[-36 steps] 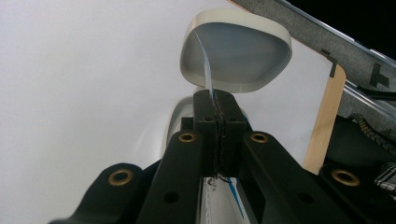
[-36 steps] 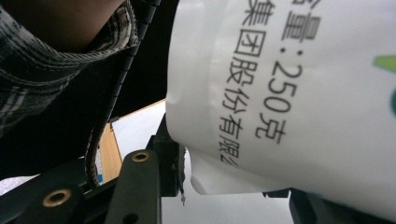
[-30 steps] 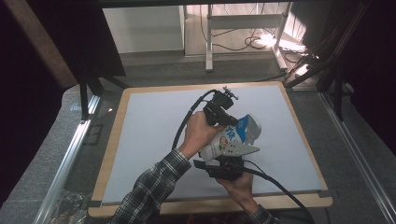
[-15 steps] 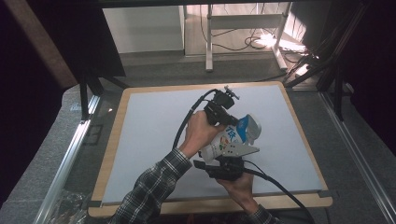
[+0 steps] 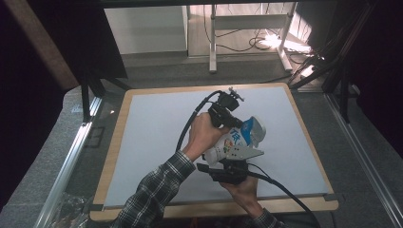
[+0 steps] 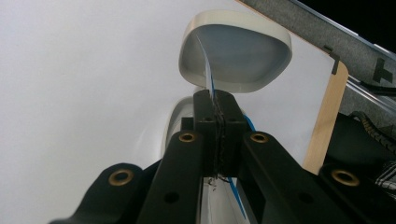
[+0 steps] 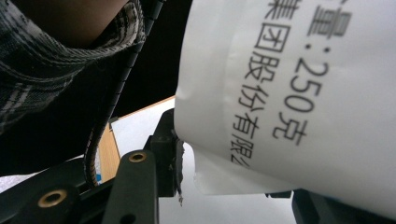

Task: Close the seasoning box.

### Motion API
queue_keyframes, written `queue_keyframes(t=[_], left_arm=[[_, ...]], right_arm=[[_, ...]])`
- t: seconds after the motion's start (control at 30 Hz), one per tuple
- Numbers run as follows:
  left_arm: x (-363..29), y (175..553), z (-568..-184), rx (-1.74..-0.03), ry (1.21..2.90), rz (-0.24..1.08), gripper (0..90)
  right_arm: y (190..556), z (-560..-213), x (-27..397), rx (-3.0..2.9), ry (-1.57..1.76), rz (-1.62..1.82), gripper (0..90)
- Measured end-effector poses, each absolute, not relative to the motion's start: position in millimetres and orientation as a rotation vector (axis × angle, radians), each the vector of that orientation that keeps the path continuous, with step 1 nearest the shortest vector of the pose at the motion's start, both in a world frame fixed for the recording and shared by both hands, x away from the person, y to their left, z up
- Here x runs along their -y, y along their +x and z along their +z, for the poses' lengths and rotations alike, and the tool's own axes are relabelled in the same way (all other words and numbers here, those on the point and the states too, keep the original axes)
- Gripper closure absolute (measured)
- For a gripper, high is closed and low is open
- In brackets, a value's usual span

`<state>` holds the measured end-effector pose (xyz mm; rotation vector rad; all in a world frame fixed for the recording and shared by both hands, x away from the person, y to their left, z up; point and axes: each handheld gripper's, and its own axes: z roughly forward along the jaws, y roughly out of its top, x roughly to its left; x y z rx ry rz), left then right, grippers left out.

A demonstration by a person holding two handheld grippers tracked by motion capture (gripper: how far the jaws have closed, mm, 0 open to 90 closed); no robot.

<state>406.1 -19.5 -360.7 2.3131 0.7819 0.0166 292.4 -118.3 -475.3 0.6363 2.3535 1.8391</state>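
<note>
Bracing the cup [image 5: 228,145] between my right gripper's [image 5: 228,164] jaws keeps it steady above the table [image 5: 142,142]. My left gripper [image 6: 215,109] clamps the foil lid [image 6: 205,70] edge, ready to peel.

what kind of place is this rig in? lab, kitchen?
Most likely a lab or recording setup, not a kitchen. A bare white work board with a wooden edge sits inside a metal rail frame, with loose cables and a lit patch on the floor behind, and dark screening around the sides.
</note>
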Motion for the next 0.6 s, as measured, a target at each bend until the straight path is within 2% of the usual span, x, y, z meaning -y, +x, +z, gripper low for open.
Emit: queue_keyframes(t=[0.6], left_arm=[[17.7, 405.4, -359.9, -0.787, 2.311, 0.039, 88.9]], right_arm=[[294.1, -475.9, 116.5, -2.357, 0.627, 1.843, 56.6]])
